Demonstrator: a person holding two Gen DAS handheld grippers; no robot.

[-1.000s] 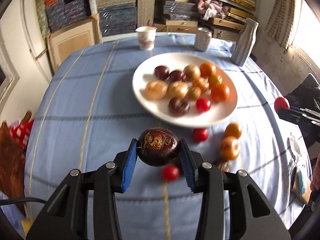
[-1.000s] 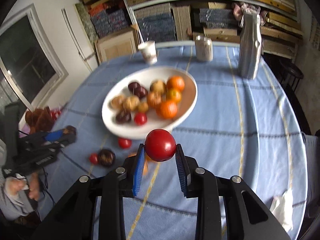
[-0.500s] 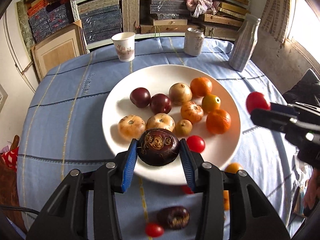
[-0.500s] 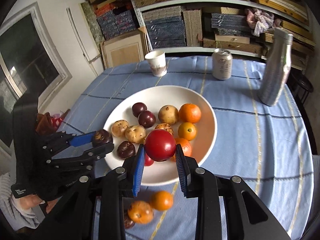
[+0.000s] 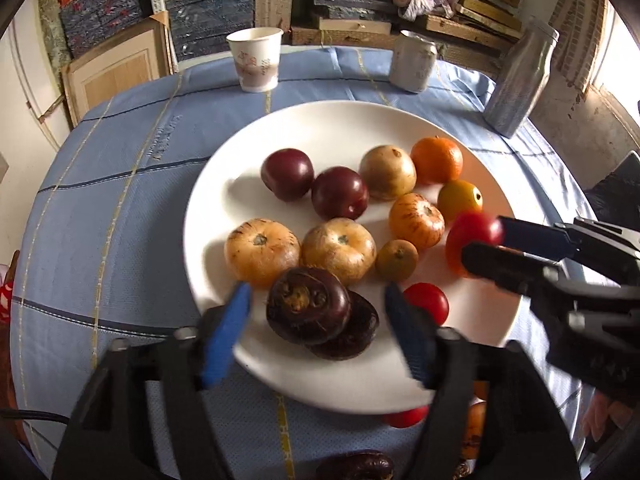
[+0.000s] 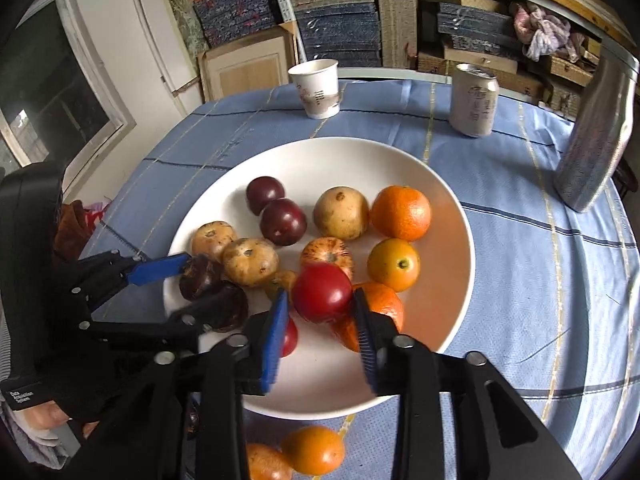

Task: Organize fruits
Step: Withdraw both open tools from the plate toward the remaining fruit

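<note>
A white plate (image 5: 320,128) holds several plums, oranges and pale round fruits. My left gripper (image 5: 316,328) hangs over its near rim, its jaws opening. A dark purple fruit (image 5: 308,306) lies between the blue pads (image 5: 226,332) with a gap on each side, resting on another dark fruit (image 5: 356,334). My right gripper (image 6: 322,334) is over the plate (image 6: 320,152) too, jaws opening. A red tomato (image 6: 322,292) sits between its pads, which stand just off it. Each gripper shows in the other's view: the right gripper (image 5: 484,242) and the left gripper (image 6: 196,292).
A paper cup (image 5: 254,60), a drink can (image 5: 412,60) and a silver bottle (image 5: 520,80) stand behind the plate. Loose fruits lie on the blue cloth in front of it: two orange ones (image 6: 314,450), a dark one (image 5: 356,466) and a small tomato (image 5: 404,416). Stacked shelves fill the background.
Both grippers moved forward and down over the plate. Their jaws, shut on the dark fruit and the tomato before, have spread and let go of both.
</note>
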